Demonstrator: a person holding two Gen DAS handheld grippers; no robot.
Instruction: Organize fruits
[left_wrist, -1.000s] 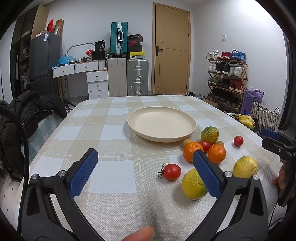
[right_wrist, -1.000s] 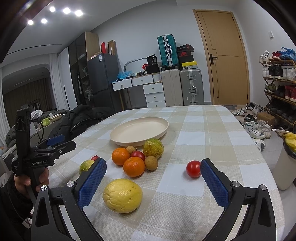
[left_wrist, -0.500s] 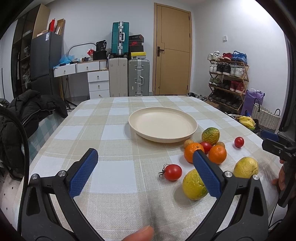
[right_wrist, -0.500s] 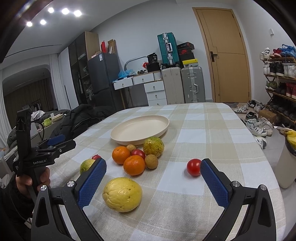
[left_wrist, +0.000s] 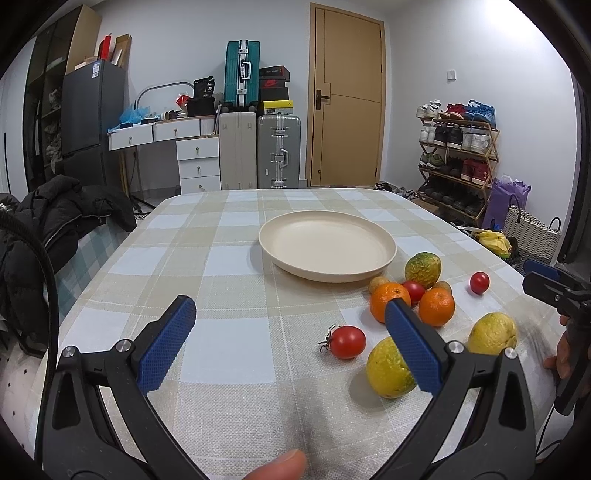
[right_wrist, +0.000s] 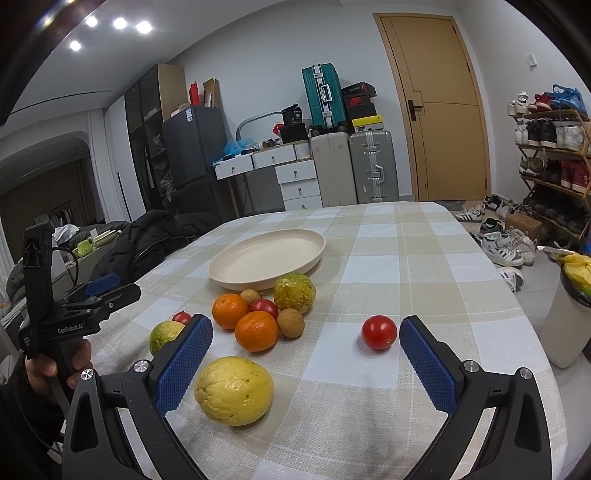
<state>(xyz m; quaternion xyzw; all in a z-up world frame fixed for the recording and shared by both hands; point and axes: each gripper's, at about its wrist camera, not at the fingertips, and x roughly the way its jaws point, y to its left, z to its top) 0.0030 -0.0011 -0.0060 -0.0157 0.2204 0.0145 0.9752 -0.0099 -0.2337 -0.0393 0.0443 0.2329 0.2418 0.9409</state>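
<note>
An empty cream plate (left_wrist: 327, 243) (right_wrist: 267, 256) sits mid-table on the checked cloth. Fruit lies loose beside it: two oranges (left_wrist: 436, 306) (right_wrist: 256, 330), a green-yellow citrus (left_wrist: 423, 264) (right_wrist: 294, 291), a stemmed tomato (left_wrist: 346, 341), a lone tomato (right_wrist: 378, 331) (left_wrist: 479, 282), a large yellow fruit (right_wrist: 233, 389) (left_wrist: 492, 333) and a yellow-green fruit (left_wrist: 388, 369) (right_wrist: 164, 334). My left gripper (left_wrist: 290, 341) is open above the cloth, the stemmed tomato between its pads. My right gripper (right_wrist: 304, 367) is open, the yellow fruit near its left pad, the lone tomato near its right.
Small brown fruits (right_wrist: 290, 323) and a red one (right_wrist: 264, 308) nestle among the oranges. A black jacket (left_wrist: 55, 221) hangs on a chair at the table's left. A white bin (right_wrist: 567, 325) stands off the right edge. Suitcases, drawers and a shoe rack line the walls.
Both grippers stay open and hold nothing. The right wrist view has shifted slightly, with the fruits sitting a little higher and closer; the left view barely differs.
</note>
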